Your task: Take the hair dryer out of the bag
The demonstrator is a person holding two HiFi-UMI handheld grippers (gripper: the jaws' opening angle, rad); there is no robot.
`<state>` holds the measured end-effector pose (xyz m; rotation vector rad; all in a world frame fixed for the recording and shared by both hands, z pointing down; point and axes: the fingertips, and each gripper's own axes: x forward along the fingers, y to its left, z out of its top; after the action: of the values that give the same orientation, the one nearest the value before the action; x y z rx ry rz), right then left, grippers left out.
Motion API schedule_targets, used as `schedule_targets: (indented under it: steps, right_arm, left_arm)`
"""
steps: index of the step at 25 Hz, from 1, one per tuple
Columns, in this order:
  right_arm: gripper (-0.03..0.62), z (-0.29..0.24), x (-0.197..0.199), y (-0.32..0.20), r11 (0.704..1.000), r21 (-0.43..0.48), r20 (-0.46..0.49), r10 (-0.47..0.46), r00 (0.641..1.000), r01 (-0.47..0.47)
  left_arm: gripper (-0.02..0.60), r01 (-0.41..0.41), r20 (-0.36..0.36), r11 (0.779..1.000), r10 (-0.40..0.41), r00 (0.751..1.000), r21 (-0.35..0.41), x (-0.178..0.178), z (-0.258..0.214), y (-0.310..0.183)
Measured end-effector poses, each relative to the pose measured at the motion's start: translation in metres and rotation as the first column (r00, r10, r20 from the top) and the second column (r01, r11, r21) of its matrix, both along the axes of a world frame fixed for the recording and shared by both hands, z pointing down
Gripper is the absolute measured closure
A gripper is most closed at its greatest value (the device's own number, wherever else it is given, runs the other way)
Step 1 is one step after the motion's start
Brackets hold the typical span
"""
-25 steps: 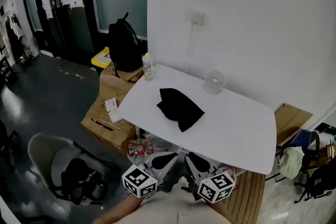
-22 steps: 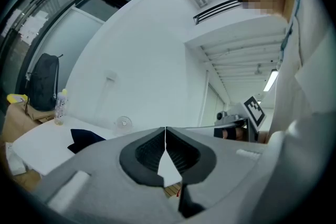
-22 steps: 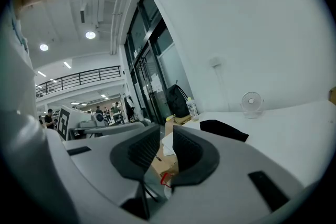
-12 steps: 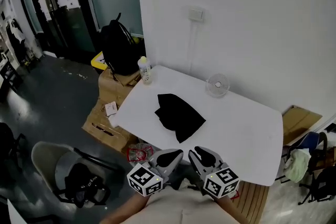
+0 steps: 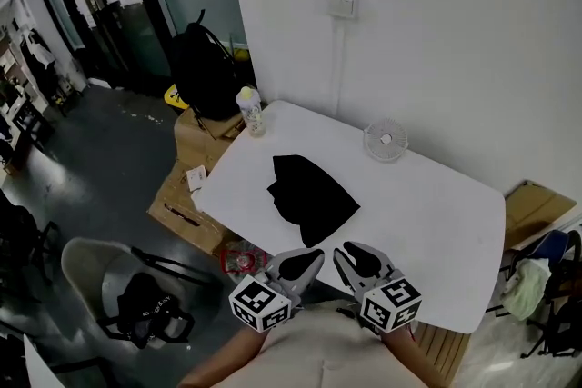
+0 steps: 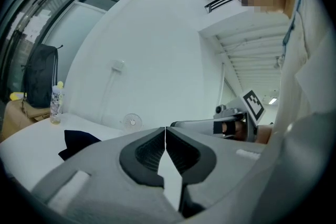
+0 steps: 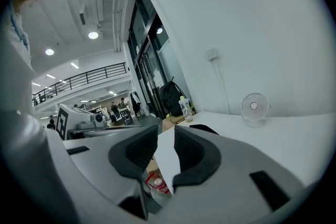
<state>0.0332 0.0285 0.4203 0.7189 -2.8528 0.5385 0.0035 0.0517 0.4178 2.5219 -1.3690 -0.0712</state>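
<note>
A black bag (image 5: 309,200) lies flat and crumpled on the white table (image 5: 427,223), left of its middle; no hair dryer shows. Both grippers are held side by side at the table's near edge, short of the bag. My left gripper (image 5: 307,261) has its jaws shut tip to tip with nothing in them; its own view shows the bag (image 6: 76,141) ahead on the left. My right gripper (image 5: 349,253) has its jaws a little apart and empty, and its own view has the bag (image 7: 202,128) beyond them.
A small white fan (image 5: 386,141) stands at the table's far edge by the wall, and a bottle (image 5: 249,112) at its far left corner. Cardboard boxes (image 5: 193,161) and a black backpack (image 5: 202,73) sit left of the table. A chair (image 5: 114,291) stands at lower left.
Both grippers have come forward from below the table's near edge up to it, closer to the bag. The head view has shifted nearer to the table.
</note>
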Motion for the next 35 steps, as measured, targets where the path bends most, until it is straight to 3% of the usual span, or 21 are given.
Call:
schedule_targets:
  steps: [11,21,28,35]
  right_arm:
    - [0.48,0.033,0.01,-0.026,0.999,-0.05,-0.042,0.019,0.999,-0.021]
    - [0.456,0.044,-0.008,-0.057,0.993,-0.069,-0.063,0.088,0.994,-0.093]
    - [0.439,0.046,-0.018,-0.078,0.991,-0.053,-0.073,0.121,0.99,-0.125]
    - [0.421,0.054,-0.023,-0.09,0.987,-0.061,-0.089,0.144,0.986,-0.15]
  left_arm:
    - [0.569,-0.019,0.038,0.998,0.021,0.999,-0.058,0.001,0.036,-0.032]
    - [0.569,-0.106,0.085,0.988,0.116,0.99,-0.11,-0.013,0.055,-0.064]
    - [0.566,-0.097,0.138,0.987,0.115,0.984,-0.13,-0.027,0.067,-0.087]
    - [0.42,-0.054,0.196,0.976,0.097,0.976,-0.213,-0.041,0.093,-0.099]
